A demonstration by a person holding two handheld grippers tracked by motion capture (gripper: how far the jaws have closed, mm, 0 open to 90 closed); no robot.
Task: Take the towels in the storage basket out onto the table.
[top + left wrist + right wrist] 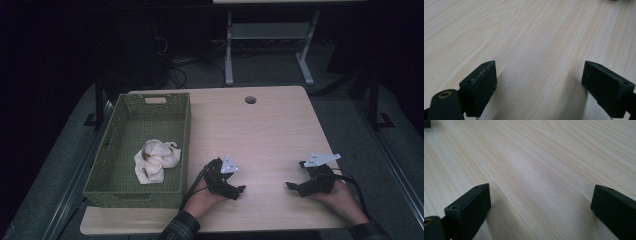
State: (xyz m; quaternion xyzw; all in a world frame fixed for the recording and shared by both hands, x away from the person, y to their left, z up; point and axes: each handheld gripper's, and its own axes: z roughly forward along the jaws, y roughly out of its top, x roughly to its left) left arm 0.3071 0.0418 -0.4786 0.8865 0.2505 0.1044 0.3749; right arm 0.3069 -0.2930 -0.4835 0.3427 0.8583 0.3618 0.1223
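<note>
Nearest the person, both hands rest low at the table's (270, 135) near edge, each with a gripper pointing inward toward the other. The left gripper (239, 191) has its jaws spread, with bare wood between them in the left gripper view (539, 82); the right gripper (291, 186) is likewise spread and holds nothing, as its own view shows (541, 207). Farther off, to the left, the cloth (156, 160) lies crumpled inside the green basket (187, 135), near its front half and close to the right wall. The likely trouble is the basket's tall wall: a reach from this low start could knock the rim and shove the light basket toward the table's left edge, which it already sits beside. A bunched cloth also offers loose folds, so a shallow pinch may catch only one layer and let it slip free, or snag the lattice floor.
</note>
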